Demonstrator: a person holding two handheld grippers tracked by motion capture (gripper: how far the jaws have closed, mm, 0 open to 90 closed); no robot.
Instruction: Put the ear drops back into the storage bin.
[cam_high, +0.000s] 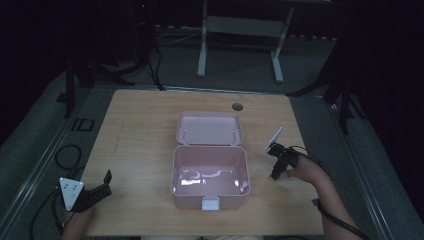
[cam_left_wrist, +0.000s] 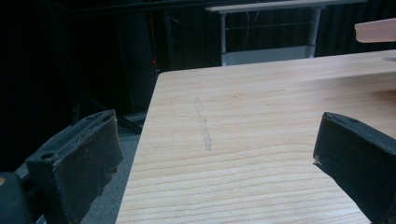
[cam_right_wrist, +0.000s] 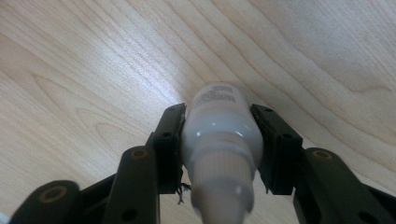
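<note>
In the right gripper view a small white plastic bottle (cam_right_wrist: 219, 126) with a ribbed cap lies over the wooden table, cap end toward the camera. My right gripper (cam_right_wrist: 217, 114) is shut on it, one black pad against each side of its body. From above, the right gripper (cam_high: 276, 174) points down at the table just right of an open pink box (cam_high: 210, 197). The box's lid (cam_high: 210, 129) lies folded back behind it. Near the table's front left corner my left gripper (cam_high: 106, 184) stands open, and between its jaws (cam_left_wrist: 215, 158) there is only bare wood.
The wooden table (cam_high: 145, 120) has a round cable hole (cam_high: 237, 106) near its far edge. In the left gripper view the table's left edge (cam_left_wrist: 140, 140) drops to a dark floor. A white desk frame (cam_high: 240, 45) stands behind the table.
</note>
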